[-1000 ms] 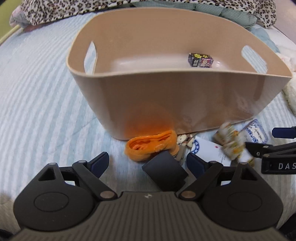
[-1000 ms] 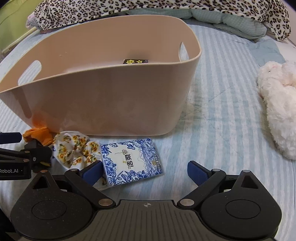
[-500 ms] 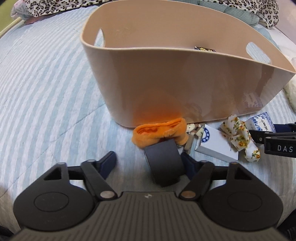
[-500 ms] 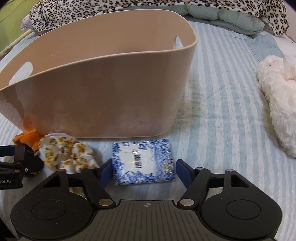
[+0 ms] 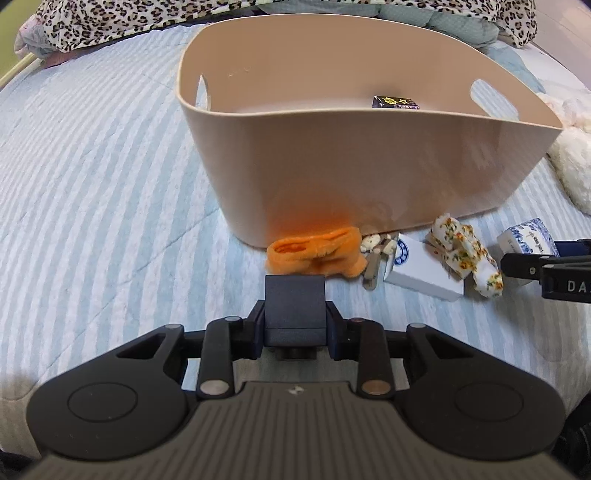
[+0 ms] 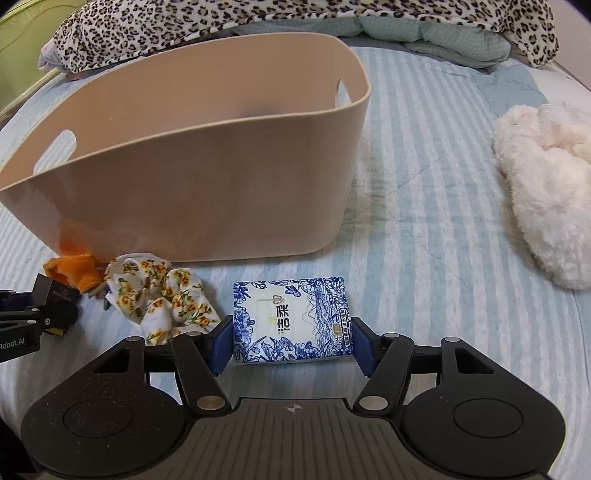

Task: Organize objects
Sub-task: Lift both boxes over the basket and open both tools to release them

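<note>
A beige plastic basket [image 5: 369,166] stands on the striped bed, also in the right wrist view [image 6: 207,173]. A small dark box with yellow stars [image 5: 395,102] lies inside it. My left gripper [image 5: 295,325] is shut on a dark grey box [image 5: 294,306], just in front of an orange cloth [image 5: 317,253]. My right gripper [image 6: 291,343] is shut on a blue-and-white tissue pack [image 6: 291,319], seen at the right edge of the left view [image 5: 524,238]. A floral scrunchie [image 6: 162,295] lies left of the pack.
A white box with a blue emblem [image 5: 421,266] and small pale pieces [image 5: 373,245] lie by the basket's front wall. A white plush toy [image 6: 546,184] lies at the right. A leopard-print blanket [image 6: 258,18] is behind the basket.
Both grippers moved forward and down and closed: the left on the dark grey box, the right on the tissue pack.
</note>
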The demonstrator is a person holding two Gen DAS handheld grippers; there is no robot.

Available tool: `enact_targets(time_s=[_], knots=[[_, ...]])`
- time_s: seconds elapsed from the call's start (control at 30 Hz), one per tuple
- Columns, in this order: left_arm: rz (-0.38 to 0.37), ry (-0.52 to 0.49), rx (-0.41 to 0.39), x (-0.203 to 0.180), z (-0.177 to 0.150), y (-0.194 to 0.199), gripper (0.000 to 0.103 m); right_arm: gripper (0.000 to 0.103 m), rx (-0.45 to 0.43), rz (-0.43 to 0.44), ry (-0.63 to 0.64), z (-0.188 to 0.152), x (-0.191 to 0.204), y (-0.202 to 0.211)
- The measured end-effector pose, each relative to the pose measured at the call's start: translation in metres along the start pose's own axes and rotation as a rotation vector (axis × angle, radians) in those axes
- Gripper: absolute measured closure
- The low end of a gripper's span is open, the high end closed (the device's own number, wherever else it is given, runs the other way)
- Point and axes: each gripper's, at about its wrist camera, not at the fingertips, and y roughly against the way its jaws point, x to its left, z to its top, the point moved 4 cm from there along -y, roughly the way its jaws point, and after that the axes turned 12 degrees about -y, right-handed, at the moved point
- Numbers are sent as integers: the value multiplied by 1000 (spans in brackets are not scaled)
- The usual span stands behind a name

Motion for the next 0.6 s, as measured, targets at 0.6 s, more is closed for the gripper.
enact_targets(time_s=[0.6], knots=[[33, 2, -207, 8, 20, 90, 70, 42, -159, 101, 10, 10, 16, 89]])
